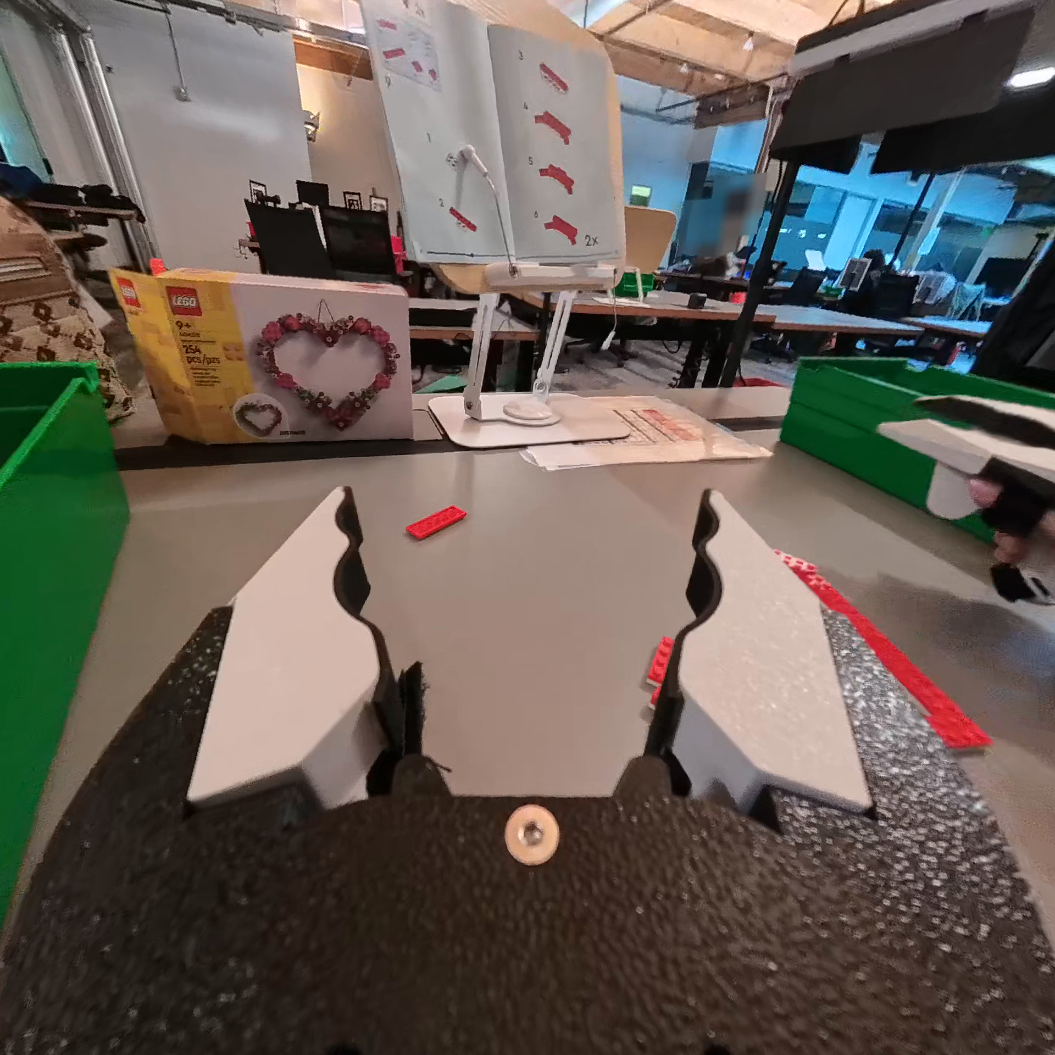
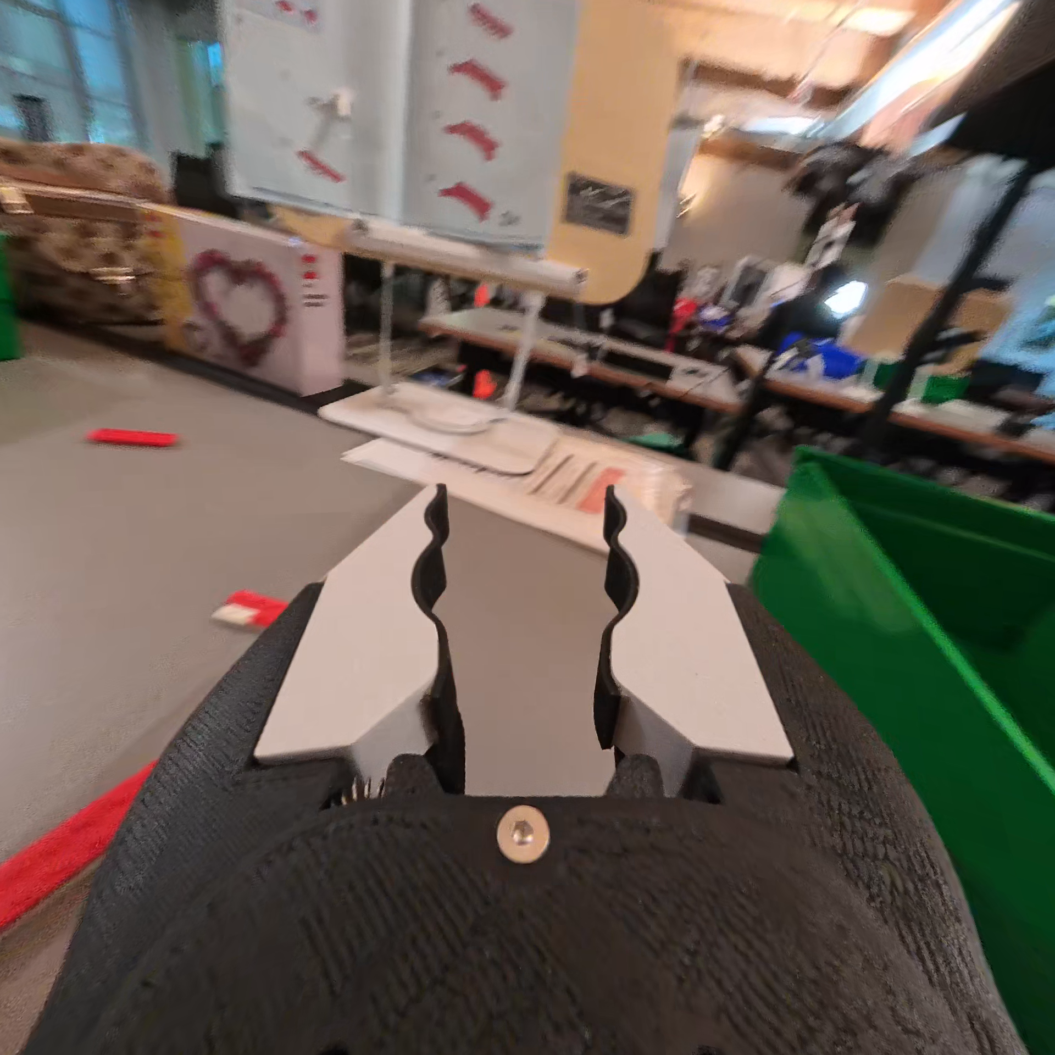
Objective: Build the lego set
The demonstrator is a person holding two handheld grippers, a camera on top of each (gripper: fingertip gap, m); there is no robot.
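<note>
My left gripper (image 1: pixel 525 499) is open and empty, low over the grey table (image 1: pixel 542 571). A small flat red plate (image 1: pixel 435 521) lies on the table just ahead of its left finger. A long red plate assembly (image 1: pixel 890 656) lies to the right, partly hidden behind the right finger; a small red piece (image 1: pixel 661 665) shows at that finger's inner edge. My right gripper (image 2: pixel 524 494) is open and empty above the table. In the right wrist view the small red plate (image 2: pixel 132 438) lies far left, another red piece (image 2: pixel 251 608) beside the left finger, the long red strip (image 2: pixel 51 856) at lower left.
Green bins stand at the left (image 1: pixel 51 571) and right (image 1: pixel 890 422) (image 2: pixel 913 656). At the back are the set's box (image 1: pixel 285 354), a white stand (image 1: pixel 536 417) holding the open instruction booklet (image 1: pixel 502 143), and loose papers (image 1: pixel 645 434). The right gripper and a hand (image 1: pixel 1005 502) show at far right.
</note>
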